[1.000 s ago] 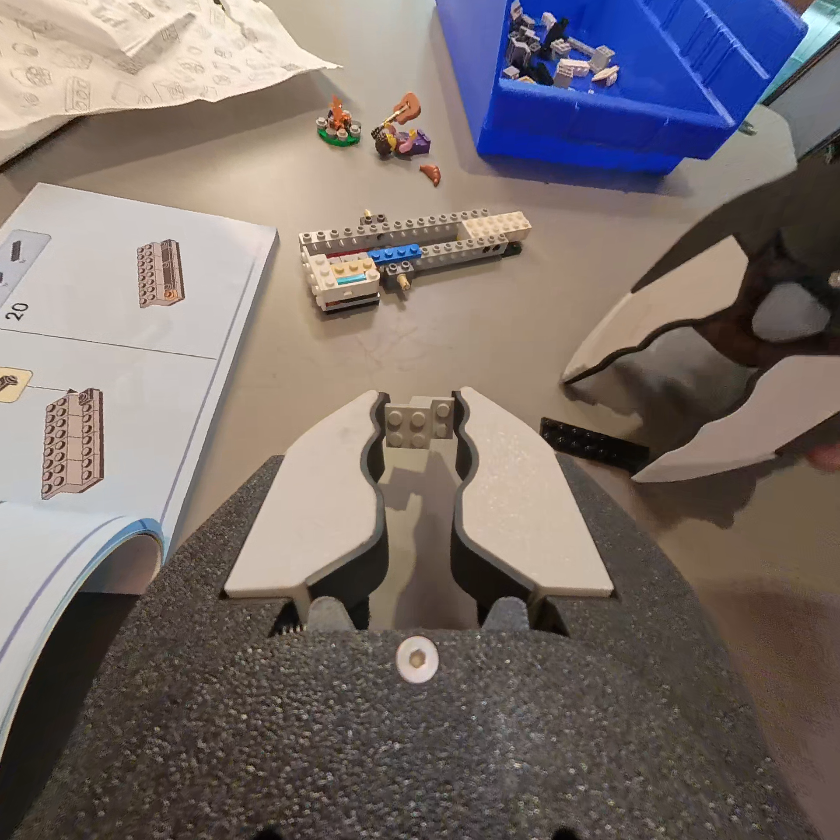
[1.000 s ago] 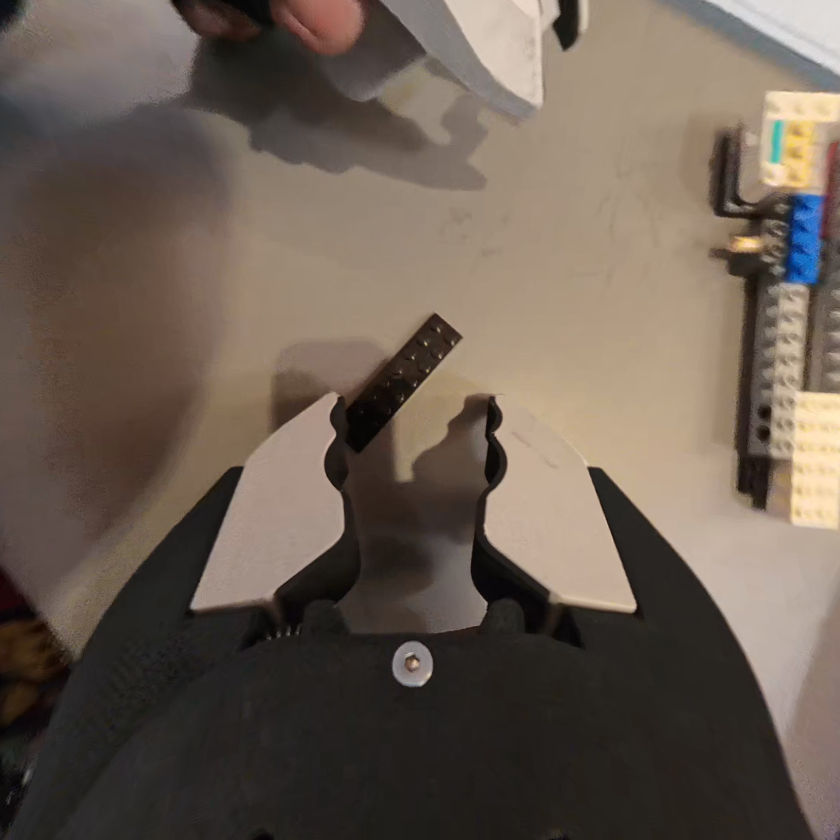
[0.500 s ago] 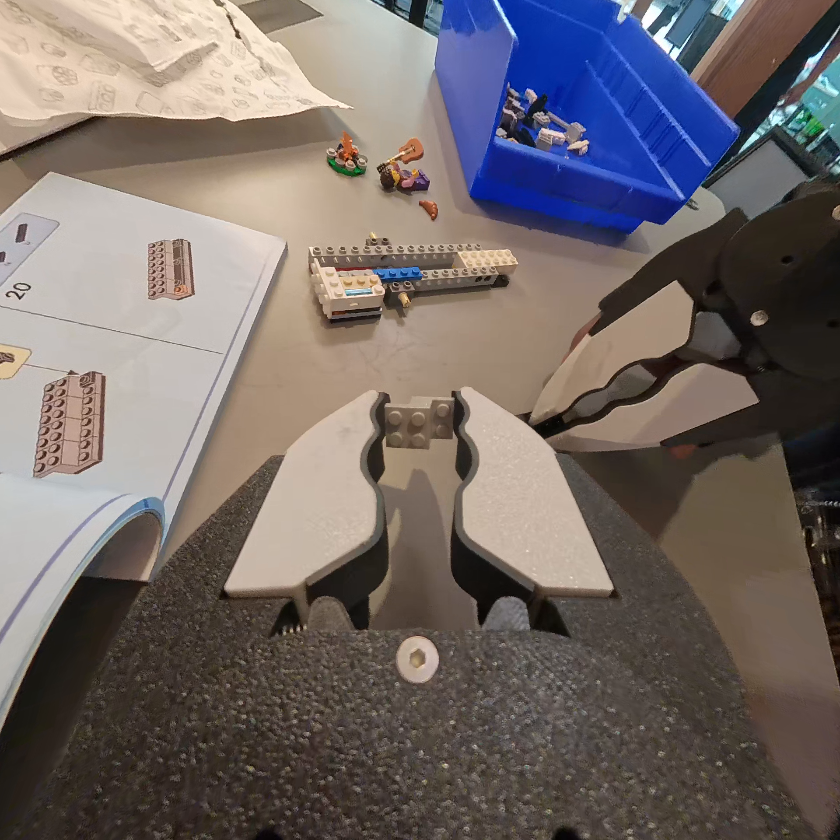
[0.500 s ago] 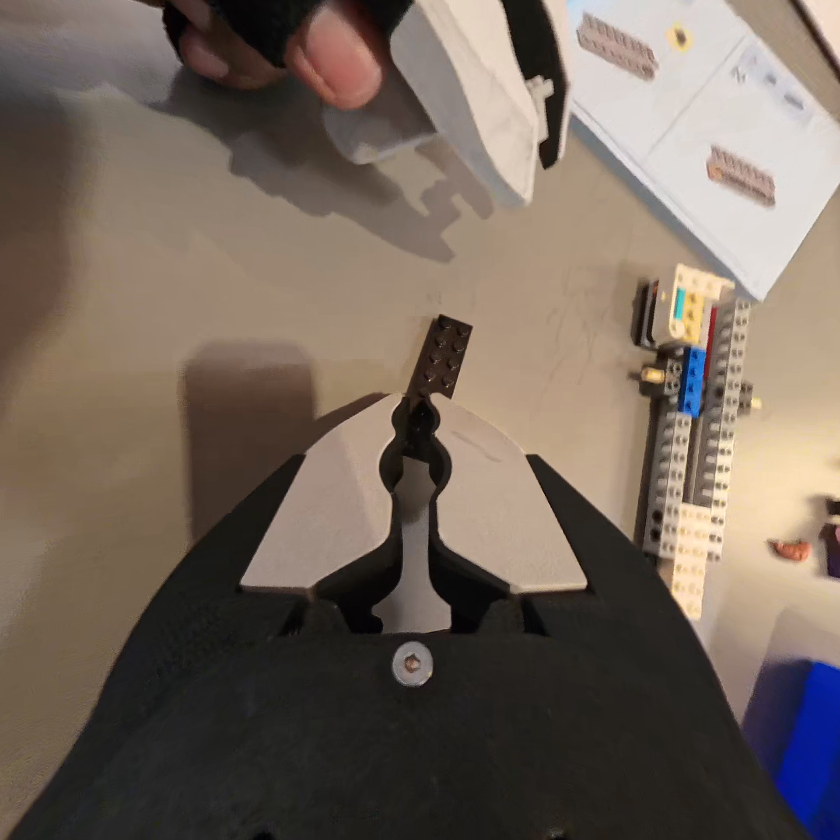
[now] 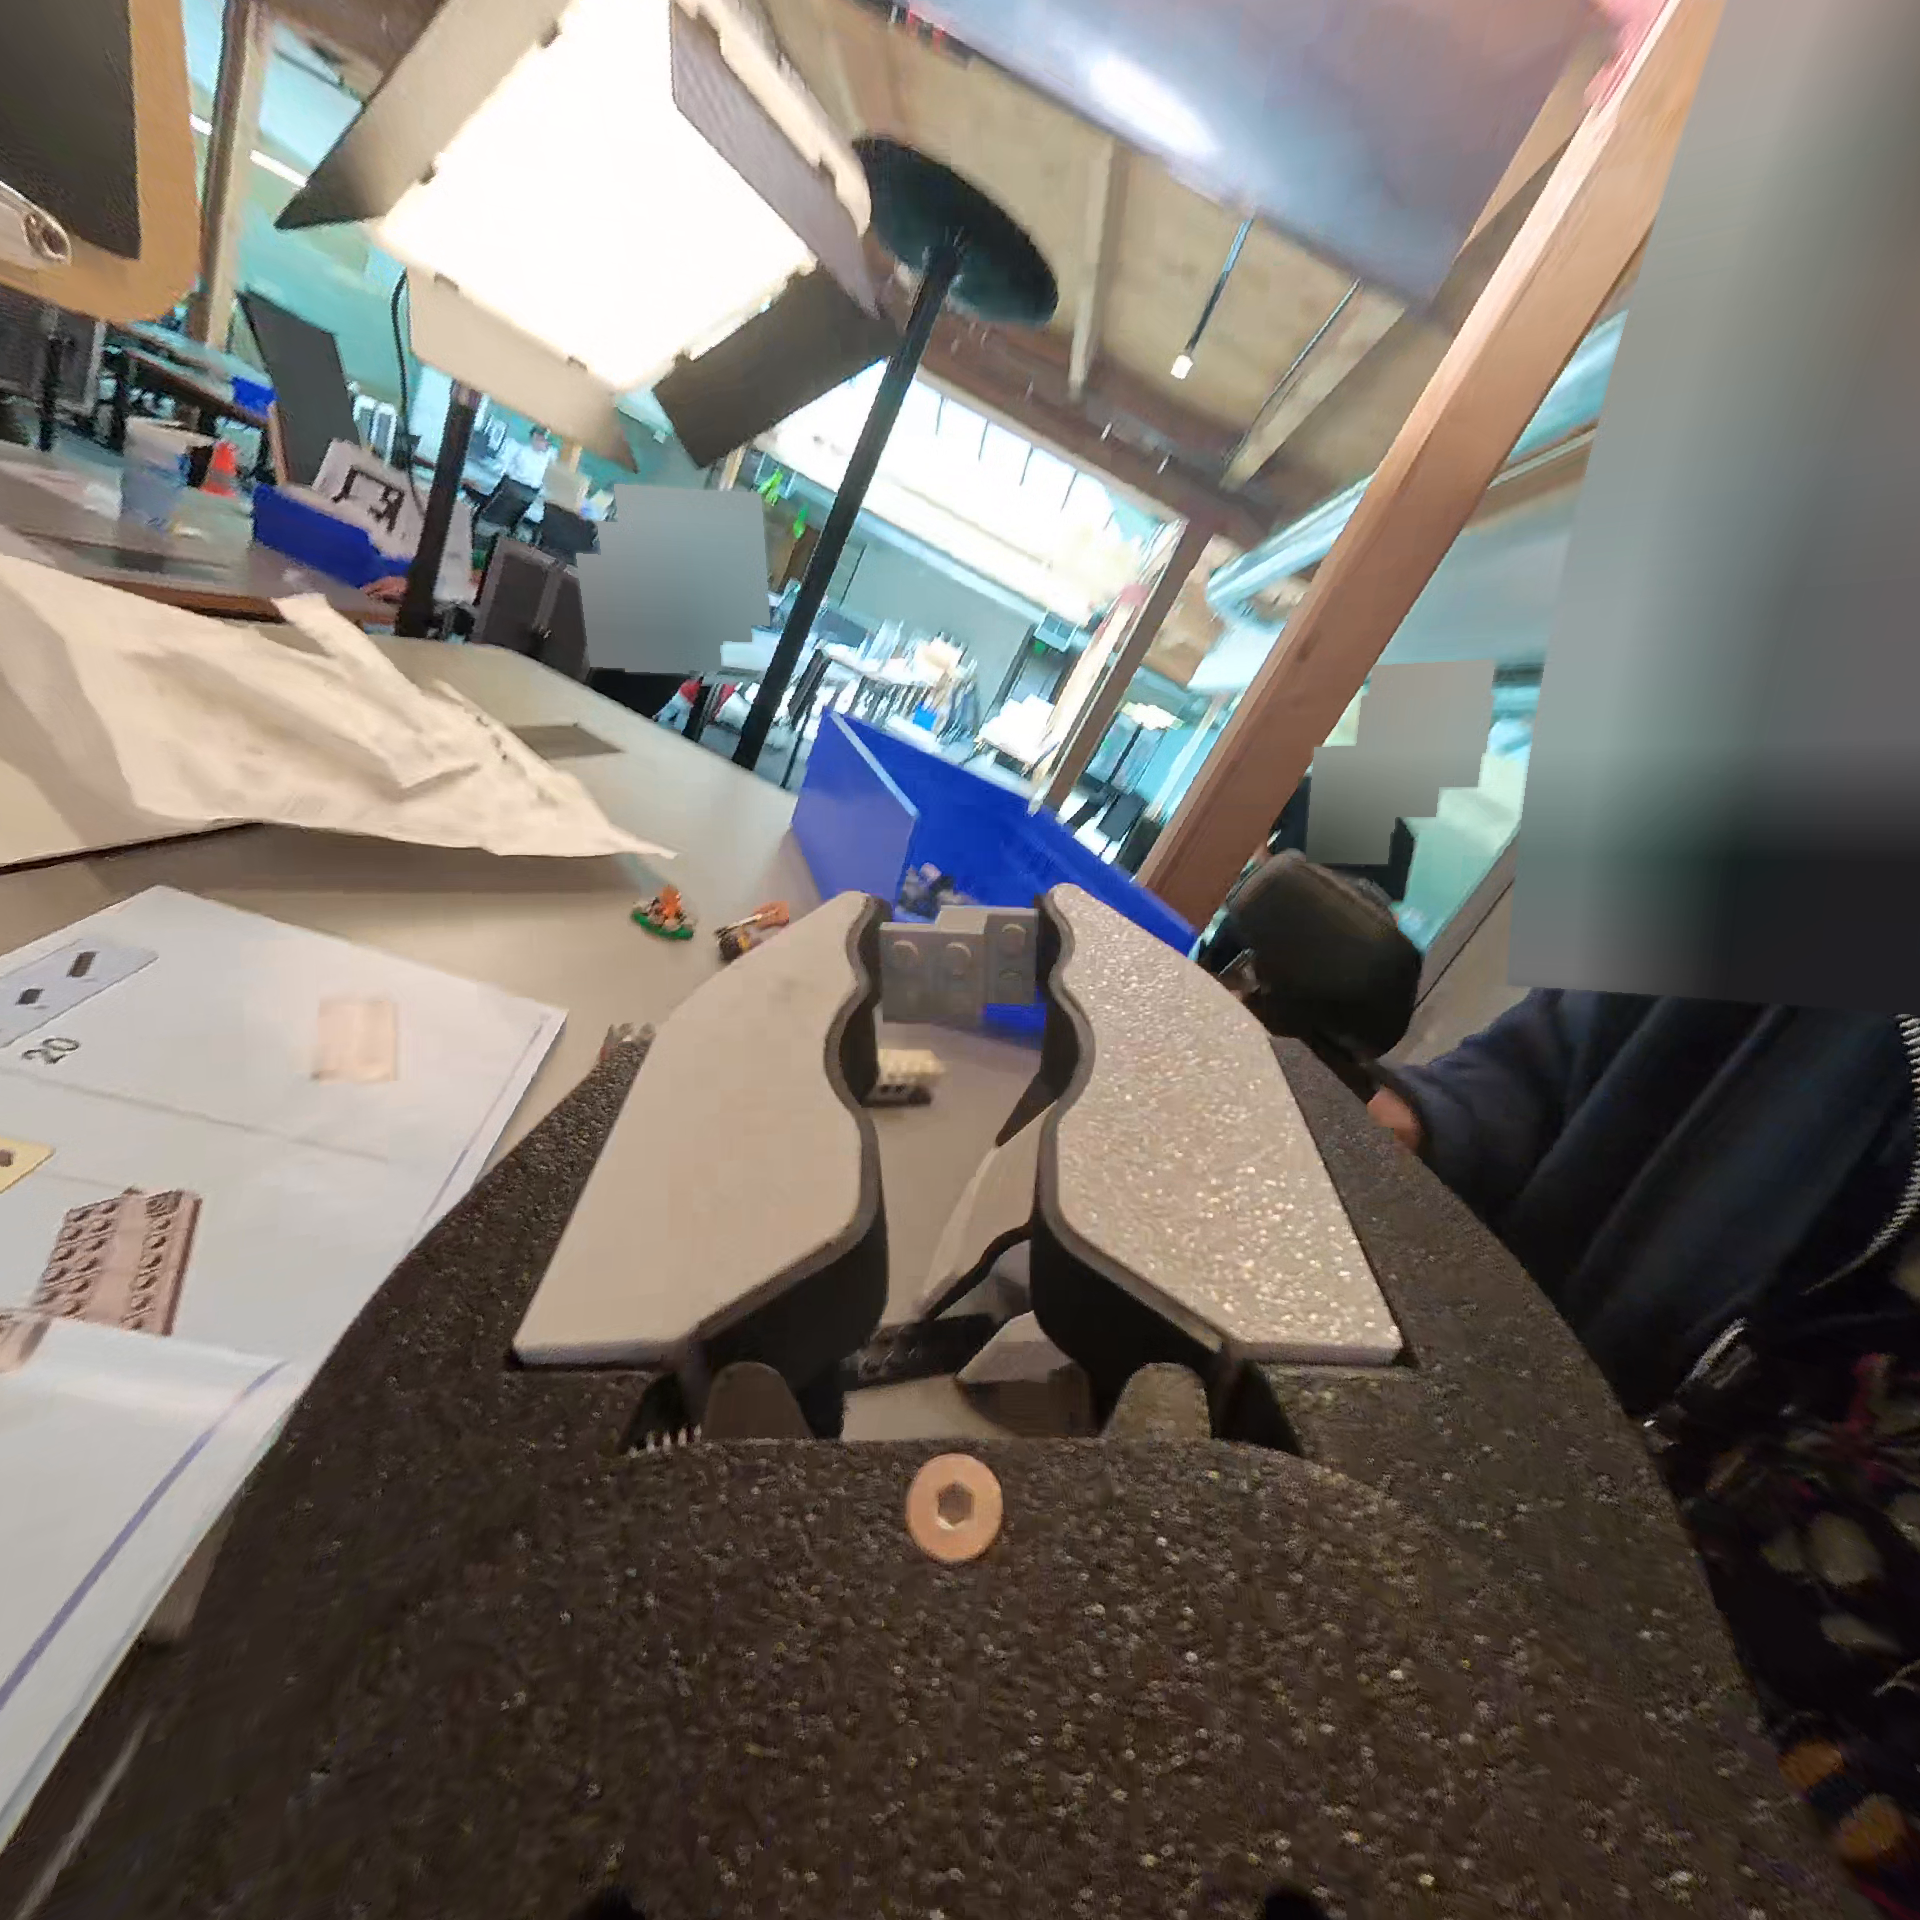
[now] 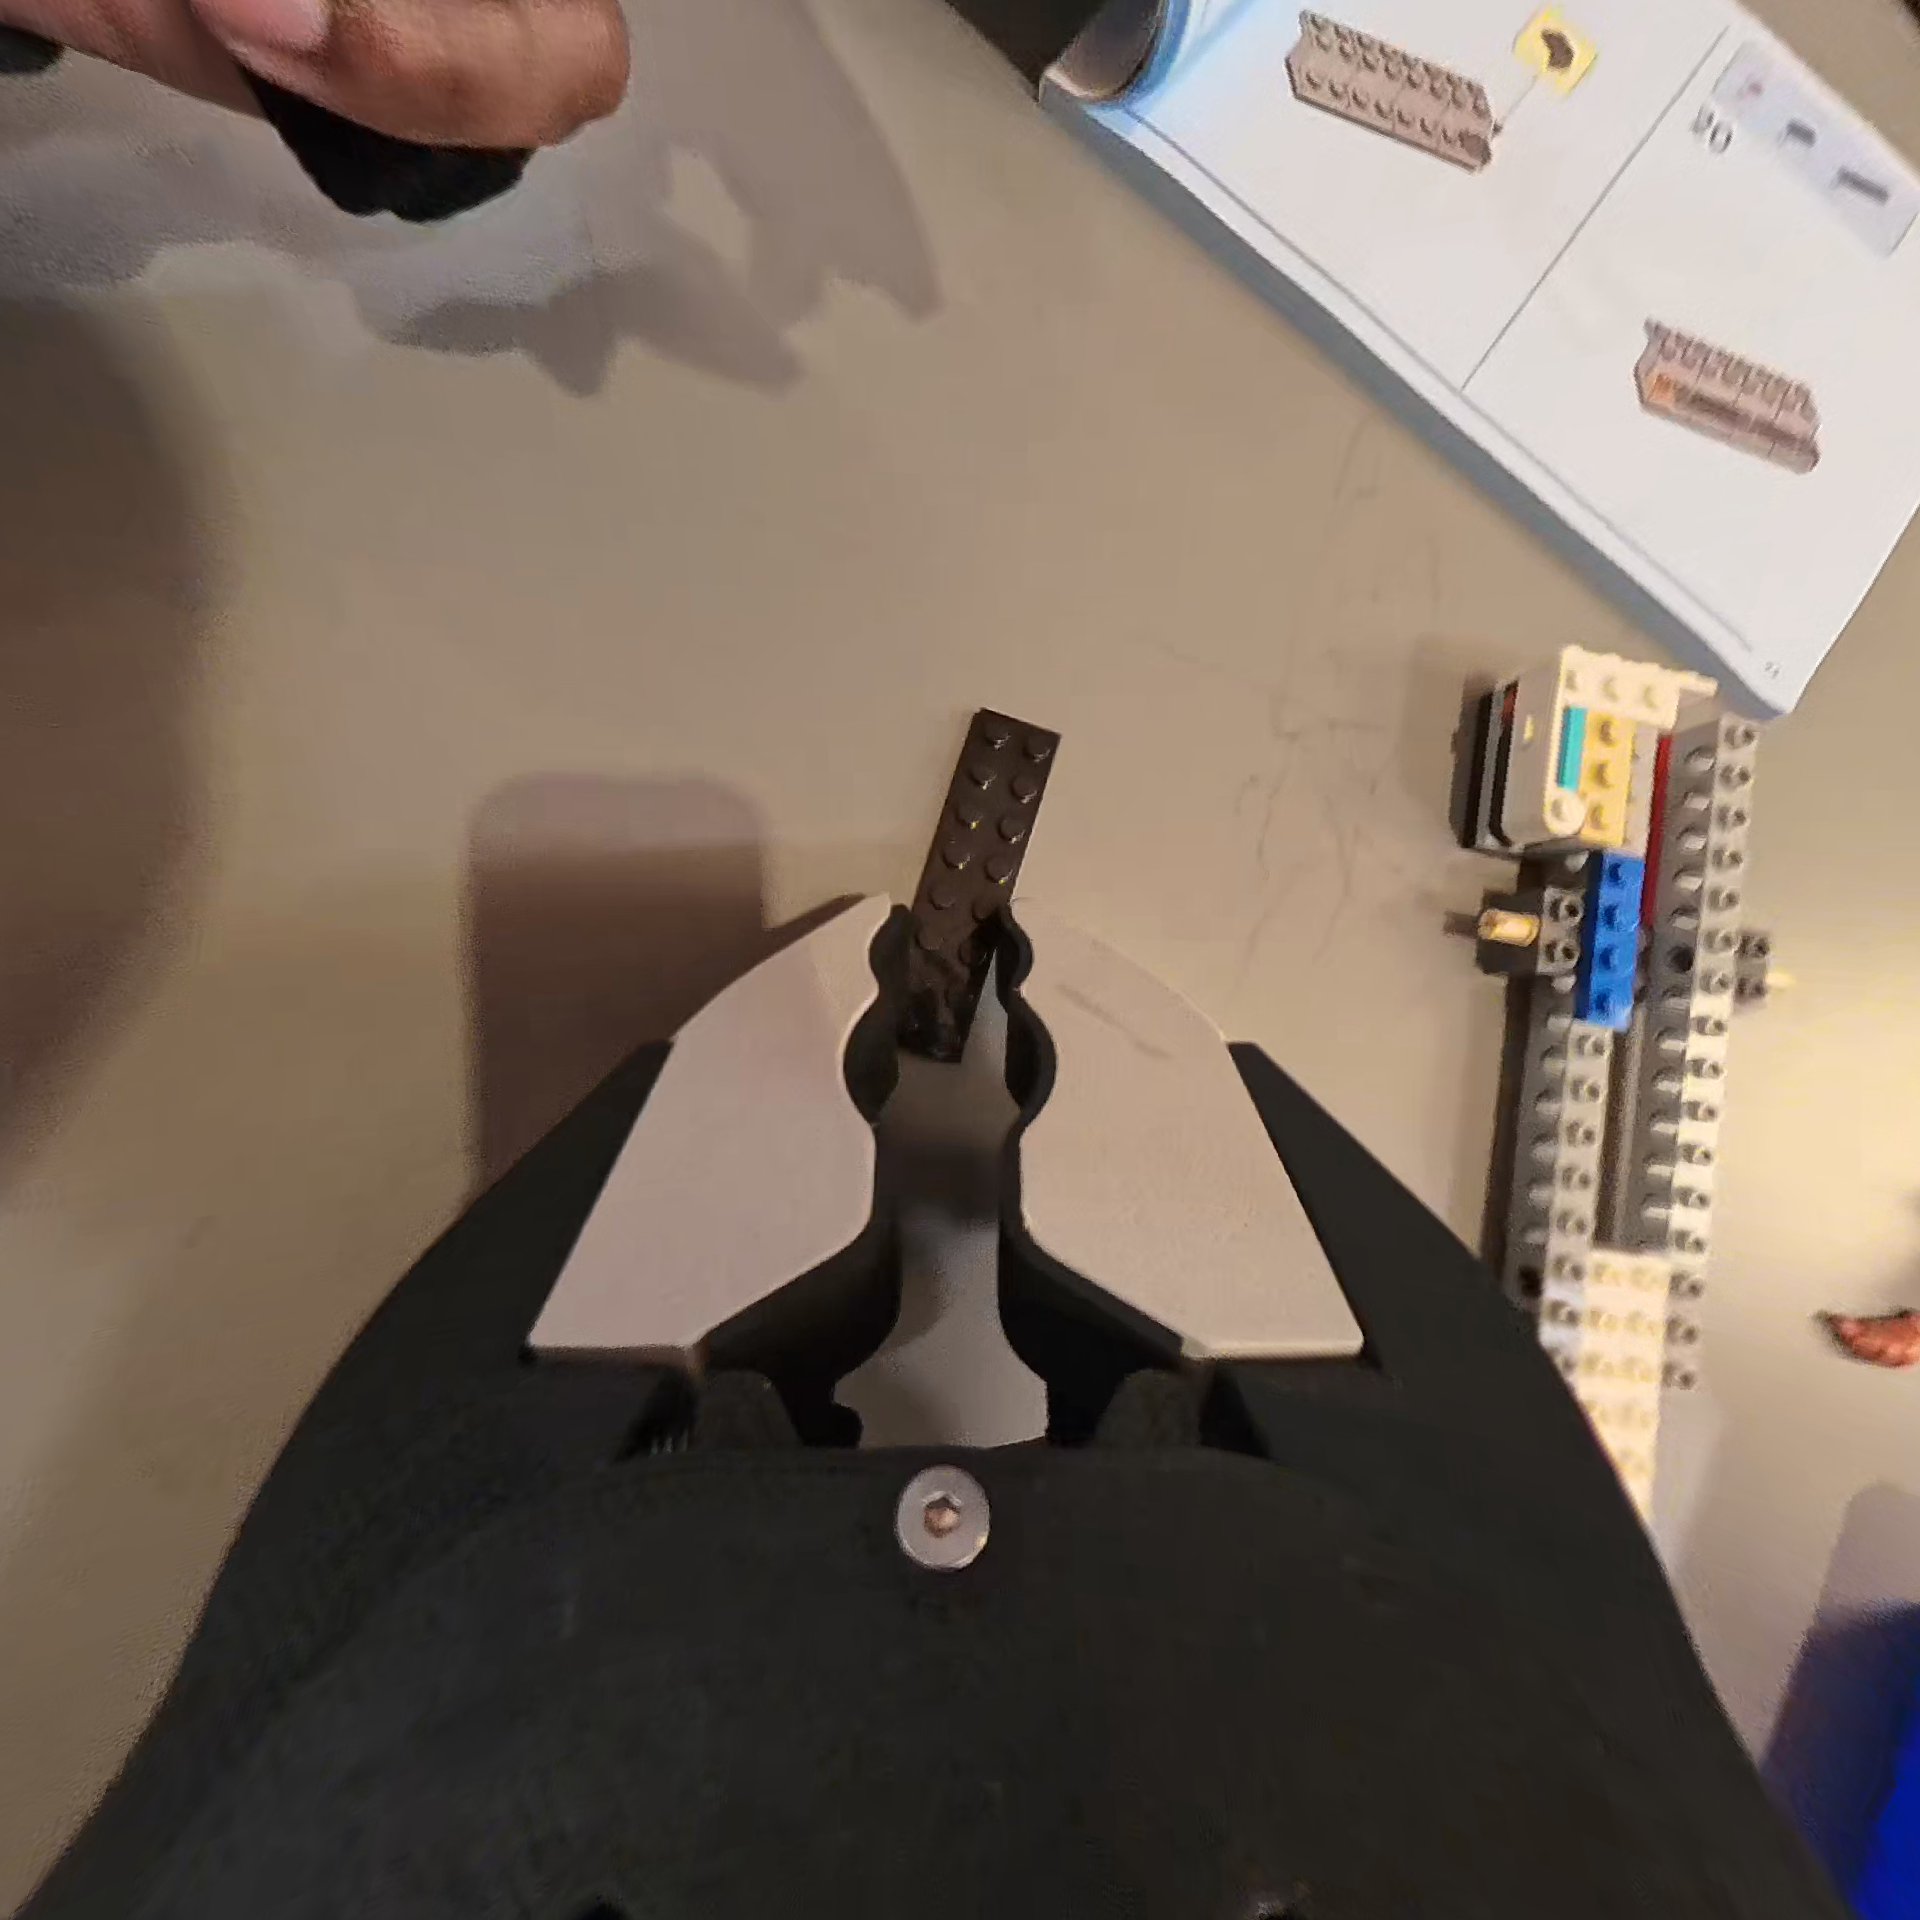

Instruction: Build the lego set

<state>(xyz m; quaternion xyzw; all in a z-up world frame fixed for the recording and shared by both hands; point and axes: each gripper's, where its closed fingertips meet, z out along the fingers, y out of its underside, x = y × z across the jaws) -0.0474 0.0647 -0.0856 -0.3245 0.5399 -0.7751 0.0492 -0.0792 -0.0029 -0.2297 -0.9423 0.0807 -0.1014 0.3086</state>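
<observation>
Left wrist view: the left gripper (image 5: 961, 961) is tilted up toward the ceiling lights, its two pads pressed on a grey stud plate (image 5: 956, 971), with a blue bin (image 5: 935, 821) behind. Right wrist view: the right gripper (image 6: 951, 920) points down at the grey table (image 6: 623, 582), clamped on one end of a long black stud plate (image 6: 987, 821). A hand (image 6: 416, 52) shows above. An open instruction booklet (image 6: 1558, 312) carries printed step numbers, near a partly built brick model (image 6: 1621, 987).
</observation>
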